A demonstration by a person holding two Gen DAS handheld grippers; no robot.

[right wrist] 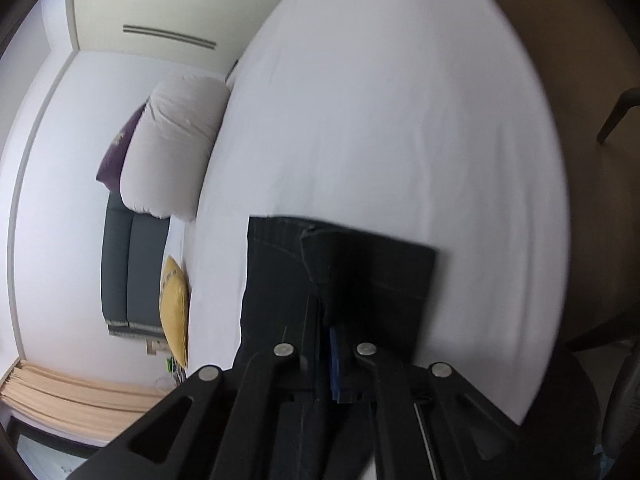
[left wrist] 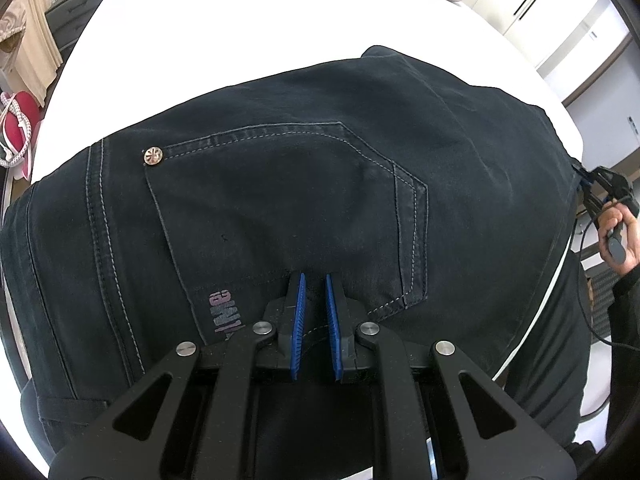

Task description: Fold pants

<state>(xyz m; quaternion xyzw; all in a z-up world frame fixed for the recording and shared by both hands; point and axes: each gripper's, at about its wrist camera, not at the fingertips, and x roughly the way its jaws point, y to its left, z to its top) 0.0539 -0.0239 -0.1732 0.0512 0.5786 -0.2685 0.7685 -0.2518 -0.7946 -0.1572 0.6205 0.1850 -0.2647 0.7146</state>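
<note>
Dark navy jeans (left wrist: 300,184) lie across a white bed (left wrist: 240,32), back pocket and a metal rivet facing up. My left gripper (left wrist: 315,280) hovers just over the pocket's lower part, its blue pads (left wrist: 298,320) a narrow gap apart with nothing between them. My right gripper (right wrist: 326,320) is shut on the leg hems of the jeans (right wrist: 360,272) and holds them lifted over the bed. In the left wrist view the right gripper (left wrist: 600,196) shows at the far right edge, clamped on the jeans.
White bedsheet (right wrist: 380,120) spreads beyond the jeans. A white pillow (right wrist: 176,152), a purple cushion and a yellow cushion (right wrist: 174,308) lie at the headboard side. A dresser (left wrist: 76,20) and a red object (left wrist: 16,120) sit left of the bed.
</note>
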